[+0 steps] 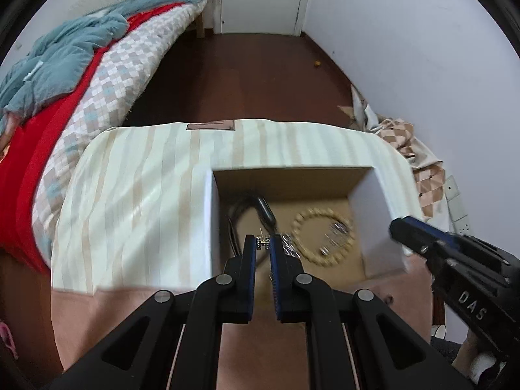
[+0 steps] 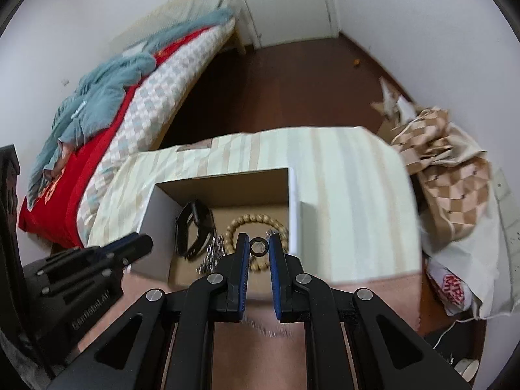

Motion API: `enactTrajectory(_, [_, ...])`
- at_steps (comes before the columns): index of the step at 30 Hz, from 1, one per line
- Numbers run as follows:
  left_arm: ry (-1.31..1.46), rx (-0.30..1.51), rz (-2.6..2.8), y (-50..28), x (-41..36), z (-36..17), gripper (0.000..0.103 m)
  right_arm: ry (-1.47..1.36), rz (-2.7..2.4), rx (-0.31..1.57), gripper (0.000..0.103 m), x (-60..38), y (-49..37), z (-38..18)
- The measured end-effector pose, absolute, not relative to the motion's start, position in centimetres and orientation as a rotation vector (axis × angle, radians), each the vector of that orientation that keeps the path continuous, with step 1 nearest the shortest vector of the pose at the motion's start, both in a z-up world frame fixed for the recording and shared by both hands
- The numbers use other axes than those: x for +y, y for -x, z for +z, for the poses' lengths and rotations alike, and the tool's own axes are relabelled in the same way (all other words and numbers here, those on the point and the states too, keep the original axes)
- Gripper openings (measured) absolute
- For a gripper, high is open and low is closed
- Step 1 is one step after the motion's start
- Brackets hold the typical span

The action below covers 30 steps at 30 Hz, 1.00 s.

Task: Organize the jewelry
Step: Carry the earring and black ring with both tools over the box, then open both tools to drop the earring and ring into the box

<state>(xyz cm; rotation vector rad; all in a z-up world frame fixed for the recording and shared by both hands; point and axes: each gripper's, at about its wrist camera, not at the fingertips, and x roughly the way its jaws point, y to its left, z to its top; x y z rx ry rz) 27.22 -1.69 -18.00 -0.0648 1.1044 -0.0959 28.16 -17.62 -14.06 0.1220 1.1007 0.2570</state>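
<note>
The left claw is pressed together on a small metal piece at its very tips — it looks like a studded ring or a clasp, but the picture is blurred there and I cannot say which; the right claw pinches a dark ring by its rim, with the hole of the ring open between the pads. Both claws hang above the open cardboard box, which stands on the worktop with a striped cloth; inside the box lie a bracelet of wooden beads, a dark watch with its strap and a silver chain beside the beads. These two held pieces are very light, hard and smooth; I judge that they can slip or turn out of the pads easily, so the hold should be across the band, not on an edge, and the release should be low over the box floor — a drop from height may let them bounce or roll under the beads. The chain is limp and will tangle; the bead bracelet is best taken on one side of its loop.
</note>
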Motion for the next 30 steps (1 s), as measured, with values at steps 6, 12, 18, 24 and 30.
enactTrajectory(6, [0.084,1.182,-0.106,-30.7,-0.5,-20.0,0.006,-0.114,0.310,1.245,0.013,-15.8,-32.7,-17.3])
enactTrajectory(12, [0.164,1.237,-0.113,-31.7,0.2,-21.1,0.009,-0.128,0.327,1.324,0.014,-15.1,-33.8,-19.1])
enactTrajectory(18, [0.161,1.213,-0.081,-31.6,0.6,-20.0,0.015,-0.137,0.323,1.327,0.015,-15.3,-33.7,-18.5])
enactTrajectory(24, [0.136,1.175,-0.055,-30.9,0.6,-18.2,0.063,-0.119,0.281,1.253,0.016,-16.5,-32.4,-15.8])
enactTrajectory(30, [0.109,1.133,-0.023,-29.2,0.7,-16.6,0.083,-0.032,0.205,1.181,0.035,-17.2,-29.9,-13.7])
